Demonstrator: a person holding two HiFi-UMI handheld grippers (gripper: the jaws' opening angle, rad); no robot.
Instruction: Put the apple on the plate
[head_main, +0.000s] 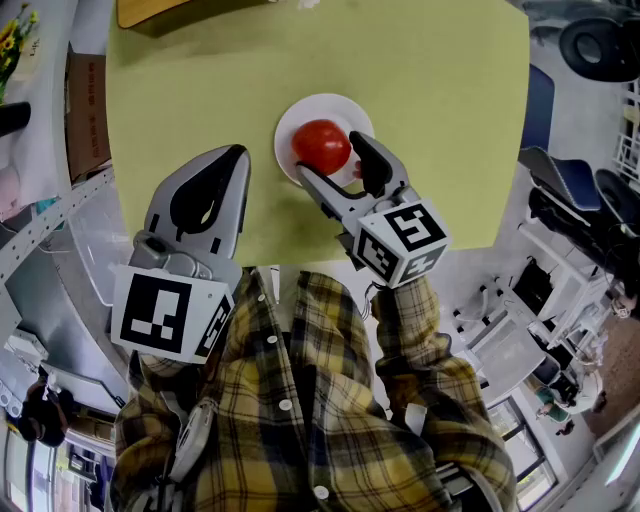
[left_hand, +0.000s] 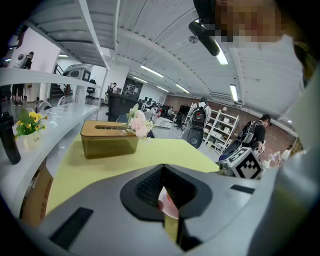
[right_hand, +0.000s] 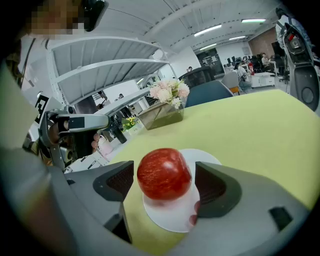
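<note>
A red apple (head_main: 321, 145) sits on a small white plate (head_main: 292, 120) in the middle of the yellow-green table. My right gripper (head_main: 331, 159) reaches over the plate from the near side, open, one finger on each side of the apple. The right gripper view shows the apple (right_hand: 164, 174) between the two dark pads (right_hand: 119, 181) with a small gap on each side, and the plate (right_hand: 172, 217) under it. My left gripper (head_main: 233, 160) hovers to the plate's left near the table's front edge, jaws shut and empty. Its tips (left_hand: 165, 192) meet in the left gripper view.
A wooden box with pink flowers (left_hand: 110, 137) stands at the far end of the table (head_main: 440, 110). A cardboard box (head_main: 88, 115) and white shelving lie off the table's left side. Chairs and equipment stand on the right.
</note>
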